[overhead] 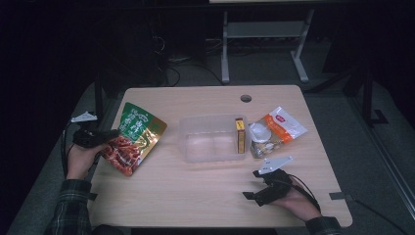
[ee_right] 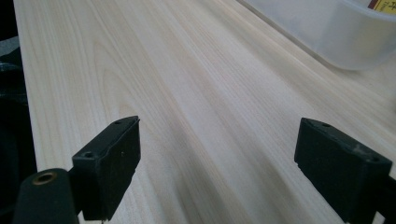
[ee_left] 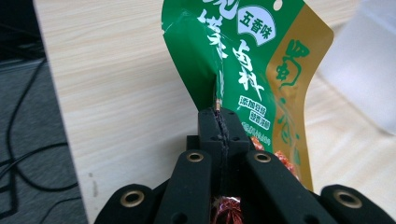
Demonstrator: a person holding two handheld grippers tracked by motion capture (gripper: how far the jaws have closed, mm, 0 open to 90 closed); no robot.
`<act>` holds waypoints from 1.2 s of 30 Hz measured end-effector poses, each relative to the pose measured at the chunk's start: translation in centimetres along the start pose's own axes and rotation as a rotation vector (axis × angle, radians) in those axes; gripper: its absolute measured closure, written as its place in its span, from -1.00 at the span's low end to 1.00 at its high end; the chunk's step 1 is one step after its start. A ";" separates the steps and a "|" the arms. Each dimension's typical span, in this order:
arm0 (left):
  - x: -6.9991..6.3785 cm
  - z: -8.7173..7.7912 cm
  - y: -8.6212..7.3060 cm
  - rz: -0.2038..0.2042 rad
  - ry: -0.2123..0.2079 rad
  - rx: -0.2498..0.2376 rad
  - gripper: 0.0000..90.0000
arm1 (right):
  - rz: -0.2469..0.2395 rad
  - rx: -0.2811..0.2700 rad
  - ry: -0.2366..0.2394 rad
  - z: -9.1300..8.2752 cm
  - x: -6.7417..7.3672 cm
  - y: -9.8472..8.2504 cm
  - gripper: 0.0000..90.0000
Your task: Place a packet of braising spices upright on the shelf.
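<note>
Two hands, two hand-held grippers: the left clamped tight, the right spread wide.

The left hand (overhead: 80, 157) comes in over the left edge of the pale wooden counter (overhead: 195, 196), plaid sleeve at the forearm, and carries the left black two-jaw hand-held gripper (overhead: 110, 135) pointing toward the right of the high view; in the left gripper view its jaws are pressed together on the side edge of a green and red foil snack pouch (ee_left: 243, 70). The right hand (overhead: 296, 203) rests low near the front right corner, its right black hand-held gripper (overhead: 250, 183) aimed leftward, jaws standing far apart over bare wood, with a grey three-cornered plate on top.
</note>
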State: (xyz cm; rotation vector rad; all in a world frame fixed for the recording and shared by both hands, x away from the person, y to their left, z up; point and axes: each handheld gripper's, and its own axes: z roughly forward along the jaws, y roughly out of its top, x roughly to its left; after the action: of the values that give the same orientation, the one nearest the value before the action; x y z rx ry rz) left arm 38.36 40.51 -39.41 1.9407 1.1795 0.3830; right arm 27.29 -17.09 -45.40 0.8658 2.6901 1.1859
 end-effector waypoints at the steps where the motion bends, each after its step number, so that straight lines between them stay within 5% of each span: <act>1: -0.1 -0.2 0.0 -0.003 -0.008 -0.002 1.00 | 0.004 0.001 0.001 0.0 0.0 0.0 -0.69; 13: -2.0 -2.5 -0.2 0.039 -0.115 -0.021 1.00 | 0.021 -0.006 0.028 0.0 0.0 0.1 -0.69; 26: -6.4 -4.6 -0.8 0.124 -0.217 0.004 1.00 | 0.039 -0.018 0.052 -0.1 0.1 0.2 -0.68; 36: -10.3 -3.6 -0.1 0.192 -0.322 0.005 1.00 | 0.047 -0.038 0.068 -0.1 0.2 0.5 -0.67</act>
State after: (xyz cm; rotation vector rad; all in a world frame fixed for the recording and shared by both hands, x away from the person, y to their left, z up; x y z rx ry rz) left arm 30.74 33.58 -35.76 2.0350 0.7917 0.1571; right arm 27.31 -16.77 -44.89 0.9042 2.7042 1.2948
